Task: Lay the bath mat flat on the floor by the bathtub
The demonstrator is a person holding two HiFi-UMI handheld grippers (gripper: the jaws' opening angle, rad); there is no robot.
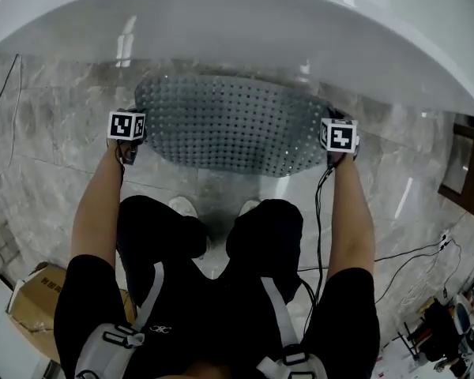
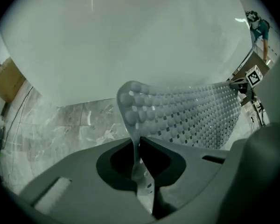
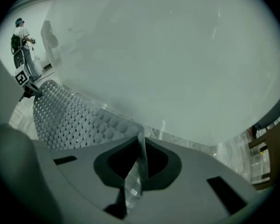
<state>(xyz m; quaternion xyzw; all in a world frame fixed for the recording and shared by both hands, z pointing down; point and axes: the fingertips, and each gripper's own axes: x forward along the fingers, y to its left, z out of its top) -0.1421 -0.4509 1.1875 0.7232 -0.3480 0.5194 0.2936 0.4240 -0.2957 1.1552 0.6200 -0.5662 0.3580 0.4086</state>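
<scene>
A clear grey bath mat [image 1: 233, 123] studded with holes and bumps is stretched between both grippers, just above the marble floor in front of the white bathtub [image 1: 245, 22]. My left gripper [image 1: 129, 136] is shut on the mat's left edge; in the left gripper view the mat [image 2: 177, 113] runs from the pinched jaws [image 2: 139, 164] toward the other gripper. My right gripper [image 1: 337, 144] is shut on the right edge, and in the right gripper view the mat [image 3: 70, 113] passes thinly between the jaws [image 3: 139, 164].
The tub's curved wall [image 2: 130, 36] fills the space just ahead. Grey marble floor [image 1: 55, 125] lies under the mat. The person's feet [image 1: 213, 208] stand right behind it. A cardboard box [image 1: 31, 294] sits at the lower left, cables [image 1: 411, 251] and gear at the lower right.
</scene>
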